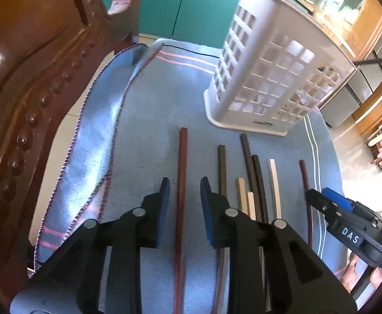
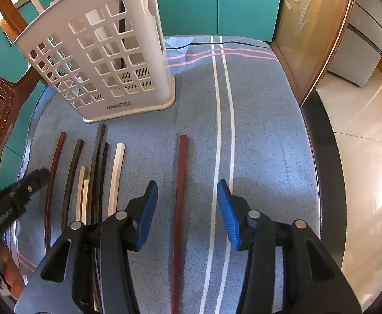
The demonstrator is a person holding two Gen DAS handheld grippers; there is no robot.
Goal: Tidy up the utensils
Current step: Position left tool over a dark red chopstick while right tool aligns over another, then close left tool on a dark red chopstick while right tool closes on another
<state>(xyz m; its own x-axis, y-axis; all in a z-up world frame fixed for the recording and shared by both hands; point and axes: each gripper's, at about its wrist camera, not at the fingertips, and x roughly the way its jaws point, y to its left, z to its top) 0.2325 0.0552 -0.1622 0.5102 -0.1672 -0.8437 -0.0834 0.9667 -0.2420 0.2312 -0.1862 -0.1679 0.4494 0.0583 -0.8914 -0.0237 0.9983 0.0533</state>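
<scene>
Several chopsticks lie side by side on a blue towel (image 1: 143,120). My left gripper (image 1: 185,183) is open, its jaws on either side of a red-brown chopstick (image 1: 181,172), just above it. My right gripper (image 2: 187,187) is open around another red-brown chopstick (image 2: 181,183); this gripper also shows in the left wrist view (image 1: 322,196). Between them lie dark brown (image 1: 222,167), black (image 1: 256,180) and cream (image 1: 274,183) chopsticks. A white slotted utensil holder (image 1: 267,73) stands behind them, also in the right wrist view (image 2: 99,52), with a black stick inside.
A carved wooden chair back (image 1: 33,83) rises at the left. The towel's folded edge (image 1: 104,120) lies beside it. A glass cabinet door (image 2: 311,34) and the dark table edge (image 2: 324,157) are at the right. Teal cupboards (image 2: 217,2) stand behind.
</scene>
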